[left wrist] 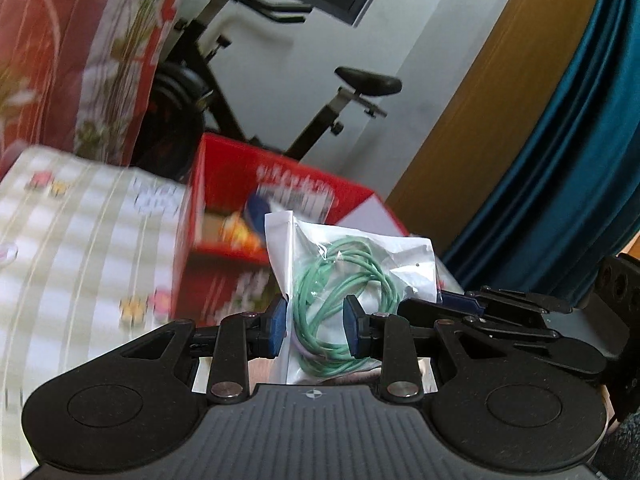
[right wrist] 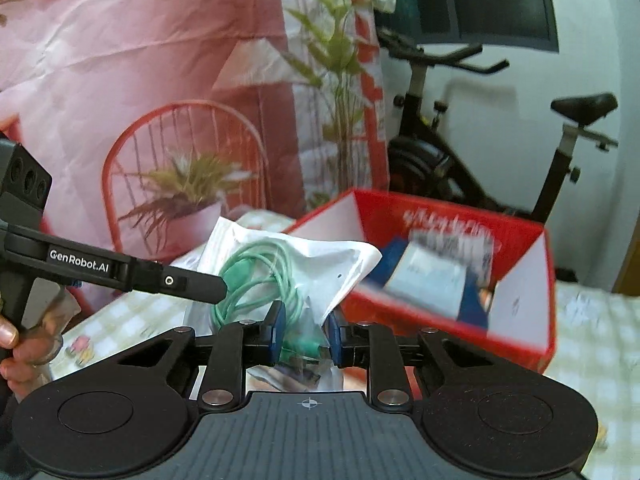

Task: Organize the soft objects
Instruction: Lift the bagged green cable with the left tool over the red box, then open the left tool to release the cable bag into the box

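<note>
A clear plastic bag with a coiled green cable [left wrist: 344, 280] is held up in the air between both grippers; it also shows in the right wrist view [right wrist: 272, 276]. My left gripper [left wrist: 316, 330] has its blue pads either side of the bag's lower part and looks shut on it. My right gripper [right wrist: 306, 334] is shut on the bag's lower end, where a green plug shows. The left gripper's finger [right wrist: 180, 280] reaches in from the left onto the bag. A red cardboard box [left wrist: 256, 184], open on top, sits just beyond; it also shows in the right wrist view [right wrist: 516, 240].
The box holds a blue-and-white packet [right wrist: 432, 276] and other items. It stands on a checked tablecloth [left wrist: 80, 240]. A pink printed backdrop [right wrist: 160, 80] hangs behind. An exercise bike [right wrist: 480, 140] stands behind the box. A teal curtain [left wrist: 560, 160] hangs at the right.
</note>
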`<state>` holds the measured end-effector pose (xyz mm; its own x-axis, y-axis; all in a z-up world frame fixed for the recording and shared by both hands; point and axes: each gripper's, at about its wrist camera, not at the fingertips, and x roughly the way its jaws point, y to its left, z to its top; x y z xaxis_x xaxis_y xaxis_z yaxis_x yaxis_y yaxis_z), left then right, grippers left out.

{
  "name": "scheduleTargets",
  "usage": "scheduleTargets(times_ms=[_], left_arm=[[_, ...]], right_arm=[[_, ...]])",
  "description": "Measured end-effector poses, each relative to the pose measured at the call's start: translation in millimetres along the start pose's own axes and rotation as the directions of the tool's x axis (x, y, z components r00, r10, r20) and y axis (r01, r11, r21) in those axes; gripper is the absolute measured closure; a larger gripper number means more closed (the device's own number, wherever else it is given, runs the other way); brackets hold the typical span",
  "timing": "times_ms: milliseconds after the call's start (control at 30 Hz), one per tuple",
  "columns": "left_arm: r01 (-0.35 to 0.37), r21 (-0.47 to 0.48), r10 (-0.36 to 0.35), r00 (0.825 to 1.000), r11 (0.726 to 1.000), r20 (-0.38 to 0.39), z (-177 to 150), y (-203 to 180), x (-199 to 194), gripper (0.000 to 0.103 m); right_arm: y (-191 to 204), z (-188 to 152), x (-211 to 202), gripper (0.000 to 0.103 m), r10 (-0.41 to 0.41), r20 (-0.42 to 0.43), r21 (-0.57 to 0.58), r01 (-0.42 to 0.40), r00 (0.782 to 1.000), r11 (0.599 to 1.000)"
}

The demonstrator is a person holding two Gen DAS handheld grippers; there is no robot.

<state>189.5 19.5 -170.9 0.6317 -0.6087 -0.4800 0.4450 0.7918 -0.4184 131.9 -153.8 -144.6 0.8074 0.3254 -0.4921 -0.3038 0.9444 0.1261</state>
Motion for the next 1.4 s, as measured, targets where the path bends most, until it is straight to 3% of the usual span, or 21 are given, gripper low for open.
scheduleTargets(times_ms=[267,500,733,1000,1033,1100,1200,1333,1400], left_arm=[[0.009,-0.008,-0.009,1.000,1.000,0.026,40.4,2.5,37.9,0.072],[-0.006,0.013,0.006,1.000,1.000,0.001,58.6,3.2,78.1,0.072],[-0.040,0.022,0.042,0.996,0.999,-0.078,57.6,5.5,118.9,0.072],[-0.058,0.062,0.067,0.986,0.996,-0.154,47.5,8.5,138.4,0.072],[-0.064,0.067,0.073,0.985,0.996,-0.154,46.9,8.7,138.5,0.071],[-0.077,0.097,0.092,0.983,0.992,-0.160,45.2,7.0,138.6,0.057],[-0.098,0.170,0.123,0.982,0.980,-0.143,43.8,-1.5,137.3,0.054],[-0.118,0.189,0.145,0.980,0.975,-0.133,44.1,-3.4,130.1,0.054],[-0.132,0.194,0.157,0.980,0.972,-0.122,45.0,-3.4,124.3,0.052]], right_arm=[[-25.5,37.3,13.6,0.083,-0.060,0.041,-0.039,0.062,0.997,0.997],[-63.2,51.5,40.4,0.083,-0.105,0.034,-0.016,0.105,0.994,0.994],[-95.3,37.4,70.8,0.083,-0.120,-0.023,0.038,0.121,0.992,0.992],[-119.0,11.2,94.4,0.081,-0.137,-0.100,0.097,0.147,0.985,0.984],[-120.3,9.3,96.4,0.080,-0.141,-0.105,0.100,0.152,0.984,0.983],[-121.6,6.8,99.0,0.076,-0.152,-0.116,0.101,0.164,0.982,0.981],[-118.2,5.7,102.5,0.073,-0.193,-0.128,0.072,0.203,0.973,0.977],[-110.4,7.4,99.9,0.047,-0.236,-0.119,0.033,0.241,0.964,0.970],[-107.0,9.2,96.0,0.043,-0.257,-0.108,0.023,0.260,0.960,0.965]])
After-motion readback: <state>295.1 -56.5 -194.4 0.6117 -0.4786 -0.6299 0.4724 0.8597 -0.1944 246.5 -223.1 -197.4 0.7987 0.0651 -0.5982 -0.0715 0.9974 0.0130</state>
